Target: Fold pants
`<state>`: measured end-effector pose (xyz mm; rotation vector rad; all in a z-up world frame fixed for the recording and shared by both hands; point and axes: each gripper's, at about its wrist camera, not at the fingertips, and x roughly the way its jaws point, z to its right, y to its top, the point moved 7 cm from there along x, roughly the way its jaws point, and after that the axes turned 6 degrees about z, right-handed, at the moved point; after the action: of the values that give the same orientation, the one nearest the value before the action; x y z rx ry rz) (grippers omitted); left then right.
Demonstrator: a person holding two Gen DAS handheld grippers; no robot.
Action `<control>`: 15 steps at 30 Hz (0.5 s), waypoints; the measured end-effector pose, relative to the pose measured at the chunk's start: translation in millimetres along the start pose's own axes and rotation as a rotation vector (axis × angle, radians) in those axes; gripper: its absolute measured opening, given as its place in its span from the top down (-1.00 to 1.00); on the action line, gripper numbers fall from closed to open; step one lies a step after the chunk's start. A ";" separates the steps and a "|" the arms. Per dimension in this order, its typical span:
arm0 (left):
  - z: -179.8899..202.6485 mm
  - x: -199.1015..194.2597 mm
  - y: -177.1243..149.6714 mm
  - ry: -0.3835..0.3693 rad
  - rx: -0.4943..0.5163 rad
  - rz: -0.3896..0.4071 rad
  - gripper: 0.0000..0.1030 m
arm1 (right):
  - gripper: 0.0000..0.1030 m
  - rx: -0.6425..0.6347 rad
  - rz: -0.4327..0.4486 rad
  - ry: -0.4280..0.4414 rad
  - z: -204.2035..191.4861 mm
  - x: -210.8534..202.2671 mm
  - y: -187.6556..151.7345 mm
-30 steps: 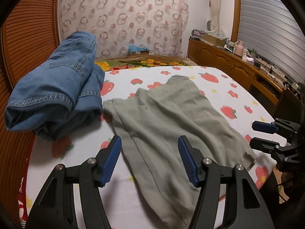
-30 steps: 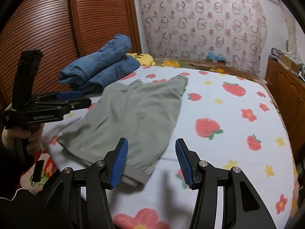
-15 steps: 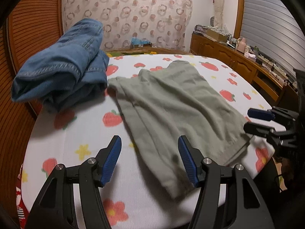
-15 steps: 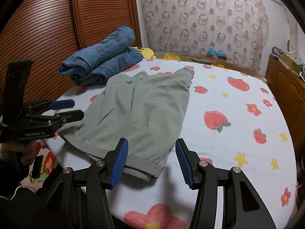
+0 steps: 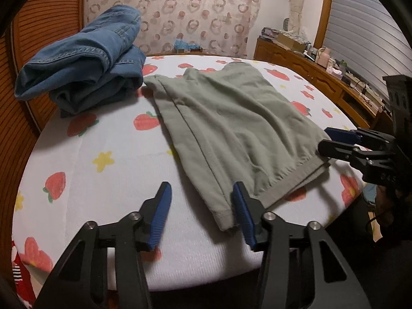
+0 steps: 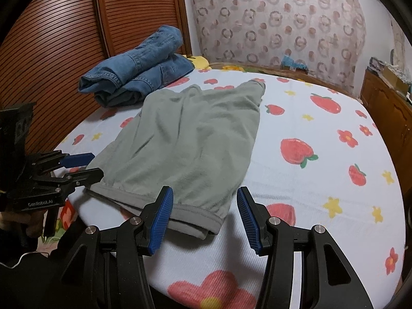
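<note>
Grey-green pants (image 5: pixel 231 126) lie flat on the strawberry-print bed (image 5: pixel 108 159), their far end just beside the folded blue jeans (image 5: pixel 85 61) that sit against the slatted wooden door (image 6: pixel 64 38). Compared with a second ago, the left gripper (image 5: pixel 202 207) has come lower and nearer the mattress edge, so the pants' near waistband corner now sits at its right jaw rather than well under the jaws. Its jaws are closing, with only that corner of cloth reaching between them and no pad pressing it yet. The right gripper (image 6: pixel 204 212) has hardly shifted; its jaws stand released, apart over the other waistband corner, which lies between them untouched. From the left wrist view the right gripper (image 5: pixel 334 141) shows at the pants' right edge, its handle cut off by the frame. The hand under the left gripper (image 6: pixel 77 167) in the right wrist view is dark and hard to make out. Clutter on the wooden sideboard (image 5: pixel 309 69) beyond the pants is too small to identify.
</note>
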<state>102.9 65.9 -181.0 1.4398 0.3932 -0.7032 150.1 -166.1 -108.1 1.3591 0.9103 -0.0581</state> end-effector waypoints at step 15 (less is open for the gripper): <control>16.0 -15.9 3.5 -0.049 0.032 0.014 0.87 | 0.86 -0.010 0.014 0.023 -0.3 -9.8 -8.1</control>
<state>90.8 53.4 -166.3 1.4515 0.3347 -0.7350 139.1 -172.5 -108.8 1.3590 0.9187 -0.0269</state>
